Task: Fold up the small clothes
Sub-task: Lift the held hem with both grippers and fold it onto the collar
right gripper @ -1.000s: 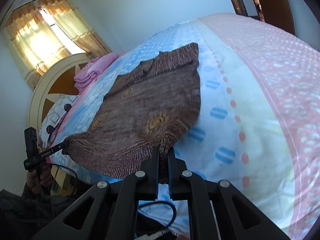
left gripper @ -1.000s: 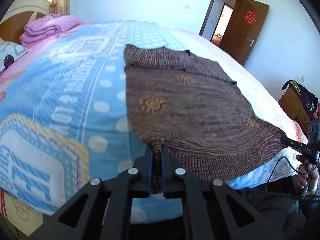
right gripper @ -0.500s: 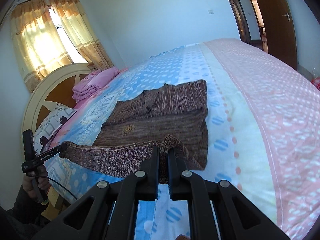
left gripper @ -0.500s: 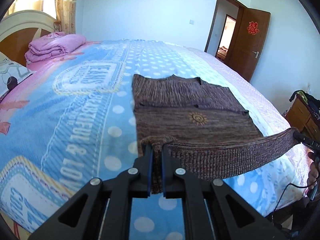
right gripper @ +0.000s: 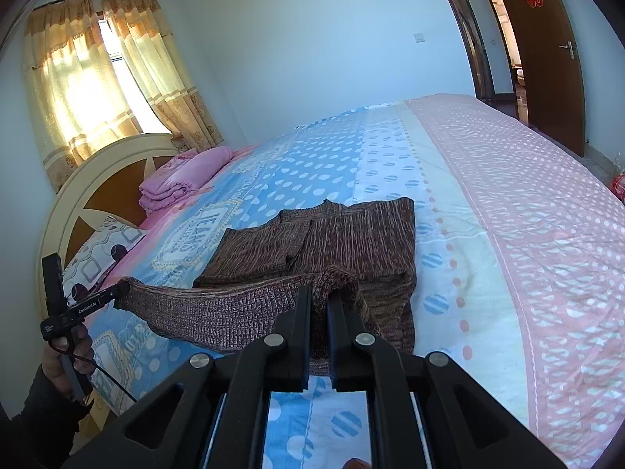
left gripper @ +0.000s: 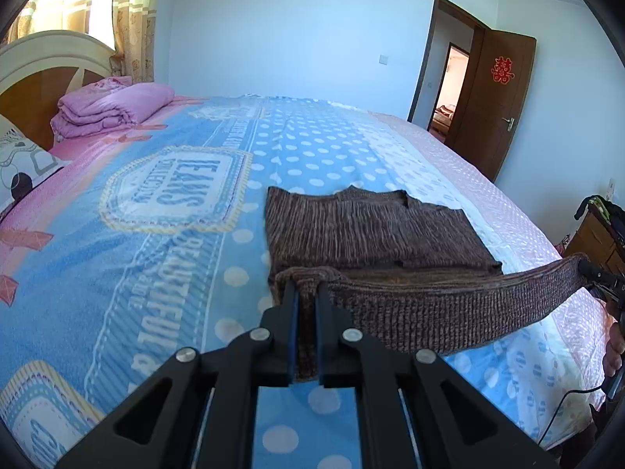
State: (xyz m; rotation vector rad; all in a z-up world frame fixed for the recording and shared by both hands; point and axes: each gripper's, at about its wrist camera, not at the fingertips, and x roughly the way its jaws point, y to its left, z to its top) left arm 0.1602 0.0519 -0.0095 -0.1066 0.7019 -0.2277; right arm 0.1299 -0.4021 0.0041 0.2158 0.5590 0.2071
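Observation:
A brown knitted sweater [left gripper: 367, 234] lies on the bed, its upper part flat on the blue dotted sheet. My left gripper [left gripper: 306, 293] is shut on the left corner of its ribbed hem [left gripper: 449, 308]. My right gripper [right gripper: 320, 293] is shut on the other hem corner. The hem is lifted and stretched taut between the two grippers, above the lower part of the sweater [right gripper: 351, 234]. The right gripper shows at the right edge of the left wrist view [left gripper: 597, 275], and the left gripper at the left of the right wrist view [right gripper: 93, 303].
A folded pink quilt [left gripper: 113, 111] and a patterned pillow [left gripper: 23, 160] lie by the headboard [right gripper: 113, 179]. A brown door [left gripper: 492, 101] stands open on the far right. A wooden cabinet [left gripper: 593, 242] with clothes stands beside the bed.
Both grippers have carried the hem up and forward over the sweater toward its collar. The lower half now hangs folded over and much less of the sweater's front shows.

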